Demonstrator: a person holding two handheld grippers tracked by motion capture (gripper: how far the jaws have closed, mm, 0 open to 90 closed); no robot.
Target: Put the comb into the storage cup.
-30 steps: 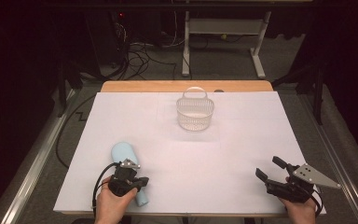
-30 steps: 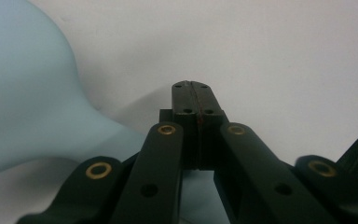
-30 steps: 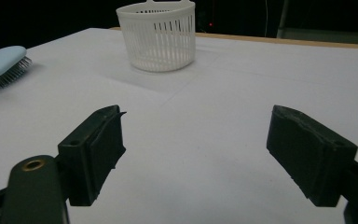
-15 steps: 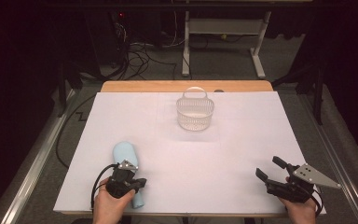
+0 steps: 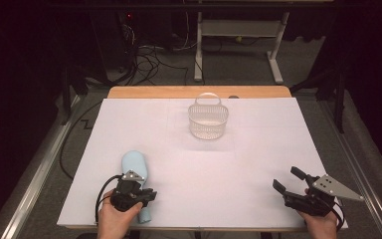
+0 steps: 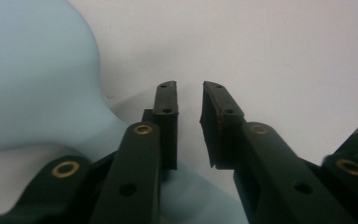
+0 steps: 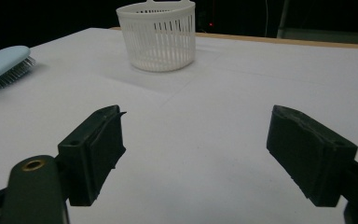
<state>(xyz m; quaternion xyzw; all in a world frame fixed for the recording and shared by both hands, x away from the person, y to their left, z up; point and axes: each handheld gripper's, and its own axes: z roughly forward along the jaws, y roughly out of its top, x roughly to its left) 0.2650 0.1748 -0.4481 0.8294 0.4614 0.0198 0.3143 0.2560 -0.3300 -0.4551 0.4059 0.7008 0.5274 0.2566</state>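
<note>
A light blue hairbrush (image 5: 133, 165) lies bristles down at the near left of the white table (image 5: 258, 149). My left gripper (image 5: 148, 194) sits low over its handle. In the left gripper view the brush head (image 6: 32, 79) bulges at the left and the handle runs under the left jaw. The left gripper (image 6: 189, 91) has just been opening; a narrow gap shows bare table, and nothing sits between the pads. My right gripper (image 5: 287, 179) rests at the near right, wide open and empty (image 7: 196, 140). The right gripper view also shows the brush (image 7: 2, 63) far left.
A white slatted basket (image 5: 208, 122) with a handle stands at the middle back of the table, seen ahead as the basket (image 7: 157, 37) in the right gripper view. A wooden strip (image 5: 199, 92) borders the far edge. Cables and metal frames lie on the floor beyond.
Both hands, the brush and the basket stay where they were. The left jaws' slight parting barely shows in the high view.
</note>
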